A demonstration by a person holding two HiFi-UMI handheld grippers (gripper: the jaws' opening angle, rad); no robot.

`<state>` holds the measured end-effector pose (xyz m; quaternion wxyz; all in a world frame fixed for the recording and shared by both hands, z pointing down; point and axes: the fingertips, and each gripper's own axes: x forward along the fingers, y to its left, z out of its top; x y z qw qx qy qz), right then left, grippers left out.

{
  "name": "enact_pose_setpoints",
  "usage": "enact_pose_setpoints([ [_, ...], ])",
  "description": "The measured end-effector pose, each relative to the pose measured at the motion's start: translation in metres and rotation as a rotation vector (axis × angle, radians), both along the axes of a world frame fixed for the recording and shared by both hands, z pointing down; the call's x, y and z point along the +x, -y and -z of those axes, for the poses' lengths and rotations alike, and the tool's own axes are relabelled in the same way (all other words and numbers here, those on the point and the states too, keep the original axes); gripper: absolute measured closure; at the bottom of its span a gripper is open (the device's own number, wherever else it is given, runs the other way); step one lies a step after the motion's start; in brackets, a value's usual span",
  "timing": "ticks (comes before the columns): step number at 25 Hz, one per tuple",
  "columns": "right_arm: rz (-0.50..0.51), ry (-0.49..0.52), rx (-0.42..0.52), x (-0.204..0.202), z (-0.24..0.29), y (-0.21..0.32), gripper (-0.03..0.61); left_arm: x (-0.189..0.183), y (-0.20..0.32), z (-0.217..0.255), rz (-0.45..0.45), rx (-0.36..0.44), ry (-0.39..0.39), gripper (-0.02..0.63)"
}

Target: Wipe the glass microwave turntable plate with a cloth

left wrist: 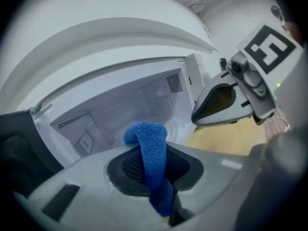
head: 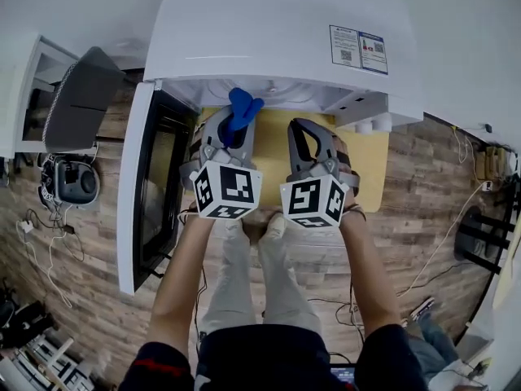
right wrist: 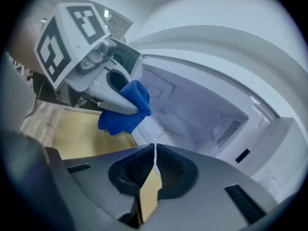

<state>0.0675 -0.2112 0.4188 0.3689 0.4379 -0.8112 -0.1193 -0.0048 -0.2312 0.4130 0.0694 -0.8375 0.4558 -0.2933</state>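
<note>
Head view: left gripper (head: 234,127) apparently pinches blue cloth (head: 243,106).

I count two tools in my hands: one left tool (head: 230,137) and one right tool (head: 303,137). Two marker cubes (head: 226,190), one per tool. One blue cloth (head: 242,108). One white microwave (head: 269,31) with one door (head: 155,186). One yellow table (head: 370,165).

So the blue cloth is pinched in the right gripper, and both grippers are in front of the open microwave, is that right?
Not quite: the blue cloth is pinched in the left gripper, not the right gripper, whose jaws are shut on nothing. The left gripper view shows it. Both grippers are in front of the open microwave.
</note>
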Motion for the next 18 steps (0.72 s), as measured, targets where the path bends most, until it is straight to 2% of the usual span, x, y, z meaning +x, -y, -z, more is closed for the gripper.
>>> enact_pose_setpoints([
  [3,-0.069,0.124,-0.066,0.007,0.017,-0.012,0.565,-0.001,-0.024,0.007,-0.014,-0.049,-0.021,0.557],
  [6,-0.094,0.222,-0.107,0.009,0.038,-0.031,0.568,-0.003,-0.047,0.023,-0.023,-0.075,-0.048,0.557],
  [12,-0.130,0.288,-0.089,0.010,0.085,-0.062,0.568,0.002,-0.084,0.065,-0.069,-0.078,-0.084,0.557],
  [15,-0.151,0.437,-0.129,0.004,0.108,-0.067,0.569,-0.003,-0.091,0.086,-0.070,-0.084,-0.125,0.557],
  [18,-0.162,0.542,-0.113,0.003,0.139,-0.067,0.568,-0.006,-0.096,0.111,-0.070,-0.078,-0.173,0.557],
])
